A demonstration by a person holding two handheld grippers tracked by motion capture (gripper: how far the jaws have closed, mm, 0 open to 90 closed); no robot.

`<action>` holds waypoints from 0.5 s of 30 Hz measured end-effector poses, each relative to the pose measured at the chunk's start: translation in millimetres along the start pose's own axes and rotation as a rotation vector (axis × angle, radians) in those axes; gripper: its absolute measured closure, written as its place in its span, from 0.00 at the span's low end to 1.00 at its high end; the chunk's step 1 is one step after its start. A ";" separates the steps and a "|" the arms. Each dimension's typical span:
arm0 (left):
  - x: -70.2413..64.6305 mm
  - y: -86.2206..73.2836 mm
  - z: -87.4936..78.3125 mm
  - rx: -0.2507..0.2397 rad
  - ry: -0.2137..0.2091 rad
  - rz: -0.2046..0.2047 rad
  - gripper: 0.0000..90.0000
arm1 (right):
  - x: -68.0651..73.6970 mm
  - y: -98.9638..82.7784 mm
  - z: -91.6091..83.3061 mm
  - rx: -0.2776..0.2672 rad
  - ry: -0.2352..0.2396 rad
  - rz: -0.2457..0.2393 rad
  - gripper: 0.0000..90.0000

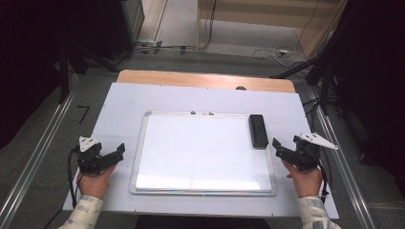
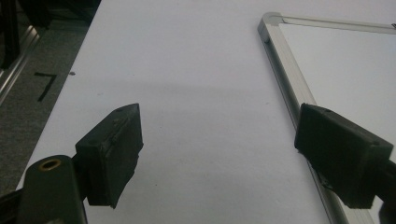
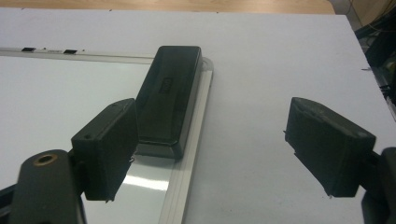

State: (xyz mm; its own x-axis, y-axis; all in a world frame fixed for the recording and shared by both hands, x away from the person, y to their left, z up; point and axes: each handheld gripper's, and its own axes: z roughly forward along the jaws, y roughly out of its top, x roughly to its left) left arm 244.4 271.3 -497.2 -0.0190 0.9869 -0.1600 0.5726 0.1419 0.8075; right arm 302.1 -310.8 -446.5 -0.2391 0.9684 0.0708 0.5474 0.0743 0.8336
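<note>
The right gripper (image 3: 212, 149) has its jaws wide apart, and they hold nothing. The eraser (image 3: 168, 95) lies just ahead of them, closer to the left jaw. It is black and long, and it rests on the right edge of the whiteboard (image 3: 56, 93), partly on the silver frame. The jaws do not touch it yet.

The left gripper (image 2: 219, 149) also has its jaws wide apart and empty. Its right jaw hangs over the left frame of the whiteboard (image 2: 285, 70). Its left jaw is over the bare white table (image 2: 187, 70).

From the high view, the two grippers sit at each side of the board, the left gripper (image 1: 114, 152) off its left edge and the right gripper (image 1: 278, 147) just beside the eraser (image 1: 258, 130).

I think the work is only at its start. Nothing is picked up. The board looks clean, with no marks to see. What is left is to close the right jaws on the eraser and lift it.

The eraser has a small raised label on top, but it is too dim to read. On the floor (image 1: 83, 113) left of the table is a black tape mark like a "7".
</note>
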 end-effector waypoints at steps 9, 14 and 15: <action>-0.6 -0.2 0.4 0.001 0.000 0.005 0.18 | -11.1 -6.1 -10.2 -0.011 -0.011 -0.004 0.18; -1.0 -0.3 0.5 0.003 0.000 0.005 0.18 | -17.0 -10.1 -14.7 -0.014 -0.021 -0.002 0.18; -1.0 -0.3 0.5 0.003 0.000 0.005 0.18 | -18.3 -11.1 -15.3 -0.013 -0.025 -0.003 0.18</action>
State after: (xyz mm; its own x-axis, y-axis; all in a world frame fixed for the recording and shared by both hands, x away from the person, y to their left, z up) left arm 244.7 270.3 -497.6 -0.0159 0.9876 -0.1562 0.5751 0.1368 0.8066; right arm 288.2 -332.9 -448.7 -0.2210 0.9737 0.0548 0.5363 0.0744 0.8408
